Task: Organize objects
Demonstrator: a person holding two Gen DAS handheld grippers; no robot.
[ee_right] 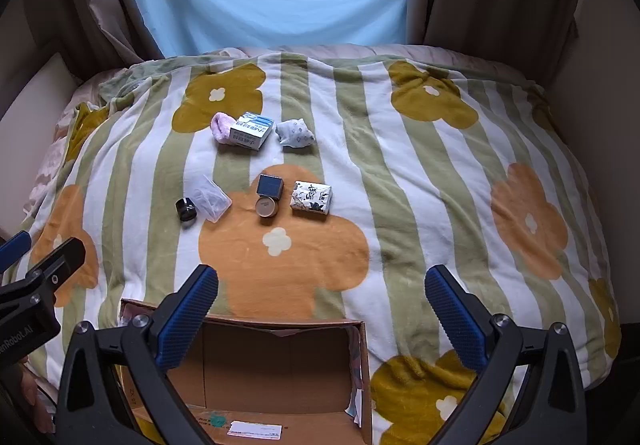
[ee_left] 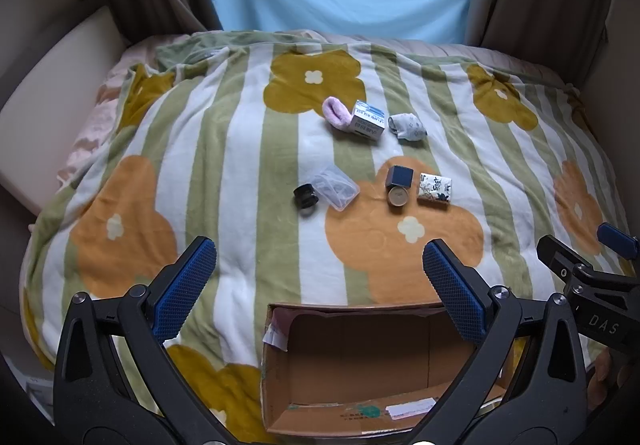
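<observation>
Hovering wide open and holding nothing: left gripper (ee_left: 320, 285) and right gripper (ee_right: 322, 309), above an open cardboard box (ee_left: 360, 365) lying on a flowered blanket (ee_left: 240, 173). Lying farther off on the blanket: pink sock (ee_left: 336, 115), white-blue carton (ee_left: 368, 121), grey sock (ee_left: 408, 127), black jar (ee_left: 306, 197), clear bag (ee_left: 334, 187), navy box (ee_left: 399, 176), round tin (ee_left: 398, 197), patterned packet (ee_left: 435, 185).

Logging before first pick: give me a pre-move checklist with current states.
1. Left gripper open, holding nothing: ok.
2. Right gripper open, holding nothing: ok.
3. Cardboard box open on top, inside free of items: ok.
4. Eight small items apart from the box, on the blanket: ok.
5. Round tin free to grasp: not ok, it touches the dark blue box.
6. Pink sock free to grasp: not ok, it sits against the white carton.
</observation>
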